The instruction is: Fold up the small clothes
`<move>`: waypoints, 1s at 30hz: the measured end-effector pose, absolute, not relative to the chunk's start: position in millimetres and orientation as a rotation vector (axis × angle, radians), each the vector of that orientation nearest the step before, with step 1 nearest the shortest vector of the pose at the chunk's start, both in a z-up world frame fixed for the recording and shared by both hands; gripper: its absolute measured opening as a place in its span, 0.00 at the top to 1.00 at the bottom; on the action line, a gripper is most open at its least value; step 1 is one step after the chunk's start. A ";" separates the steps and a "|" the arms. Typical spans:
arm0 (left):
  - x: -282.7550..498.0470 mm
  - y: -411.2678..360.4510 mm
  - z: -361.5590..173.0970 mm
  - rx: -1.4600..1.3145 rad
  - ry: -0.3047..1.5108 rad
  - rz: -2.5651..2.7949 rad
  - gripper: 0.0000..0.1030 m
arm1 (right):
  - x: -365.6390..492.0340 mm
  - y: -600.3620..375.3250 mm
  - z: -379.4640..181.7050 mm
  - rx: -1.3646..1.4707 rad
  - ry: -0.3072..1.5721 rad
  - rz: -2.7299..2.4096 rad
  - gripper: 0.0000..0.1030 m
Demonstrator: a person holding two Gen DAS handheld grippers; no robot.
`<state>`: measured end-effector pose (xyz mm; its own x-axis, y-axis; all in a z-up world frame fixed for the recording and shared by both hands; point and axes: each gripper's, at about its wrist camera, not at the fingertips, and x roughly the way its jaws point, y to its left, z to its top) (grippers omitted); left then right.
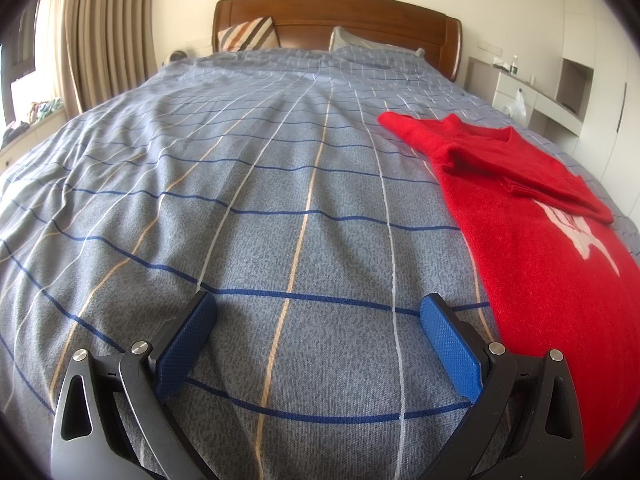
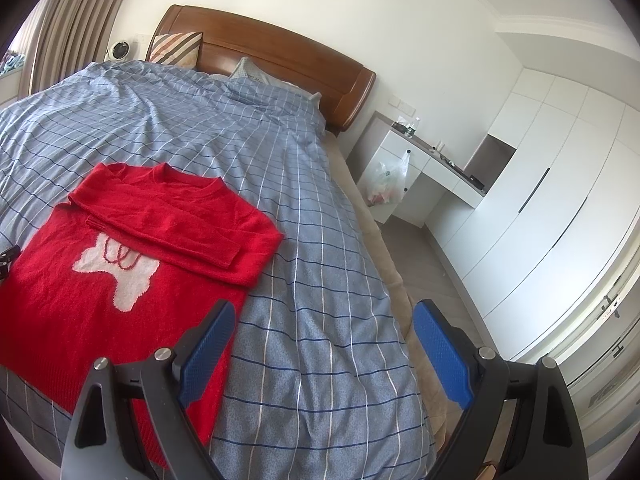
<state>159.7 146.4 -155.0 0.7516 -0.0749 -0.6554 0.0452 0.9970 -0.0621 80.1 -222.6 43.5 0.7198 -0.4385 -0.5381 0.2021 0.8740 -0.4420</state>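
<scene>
A red knit sweater (image 2: 132, 264) lies flat on the bed (image 2: 304, 208), front side up, over a grey-blue duvet crossed by dark blue, white and tan lines. Its chest carries a white patch with a looping red stitched motif. Both sleeves are folded in across the upper body, one lying over the other just below the round neckline, so the garment forms a rough rectangle with the hem toward the foot of the bed. The knit looks fuzzy and lies smooth, with little wrinkling.

The right hand-held gripper (image 2: 324, 312) hovers above the duvet just beside the sweater's lower right edge; its blue-padded jaws stand wide apart with nothing between them, and its left finger overlaps the red fabric in the view. The left hand-held gripper (image 1: 318, 304) is likewise released, jaws spread over bare duvet, with the sweater (image 1: 532, 216) just to its right.

Farther off, a wooden headboard (image 1: 340, 20) backs a striped pillow (image 1: 250, 34) and a grey one. Beige curtains (image 1: 108, 28) hang at left. Right of the bed, a white desk (image 2: 436, 164) with a plastic bag (image 2: 390, 184) hanging from it meets white wardrobes (image 2: 560, 192).
</scene>
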 end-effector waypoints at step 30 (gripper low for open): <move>66.8 101.2 -138.6 -0.177 1.009 -0.363 0.17 | 19.9 -266.1 -85.6 0.214 1.030 0.385 0.13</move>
